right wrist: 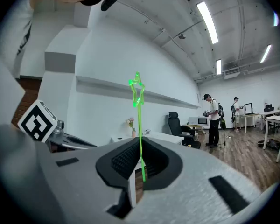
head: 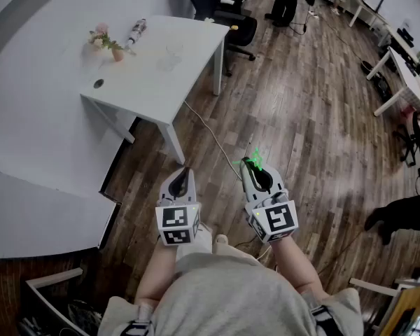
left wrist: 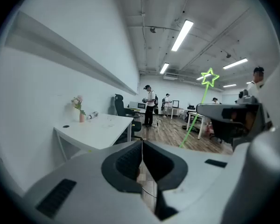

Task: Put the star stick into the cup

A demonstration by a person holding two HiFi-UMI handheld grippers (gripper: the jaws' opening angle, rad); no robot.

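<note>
My right gripper [head: 256, 175] is shut on a thin green star stick [head: 254, 161], low over the wooden floor in the head view. In the right gripper view the stick [right wrist: 139, 120] rises straight up from between the closed jaws of that gripper [right wrist: 140, 146], with the star at its top. My left gripper [head: 183, 178] hangs beside it, shut and empty; its jaws meet in the left gripper view [left wrist: 141, 146], where the star stick [left wrist: 208, 77] shows at the right. A faint clear cup [head: 169, 60] stands on the white table [head: 150, 82], well ahead of both grippers.
A small flower vase [head: 110, 45] and a lying bottle [head: 136, 30] sit at the table's far side. A cable [head: 211, 137] runs across the floor. An office chair [head: 232, 19] stands beyond the table, a curved white counter [head: 28, 208] at left, and more desks [head: 406, 75] at right.
</note>
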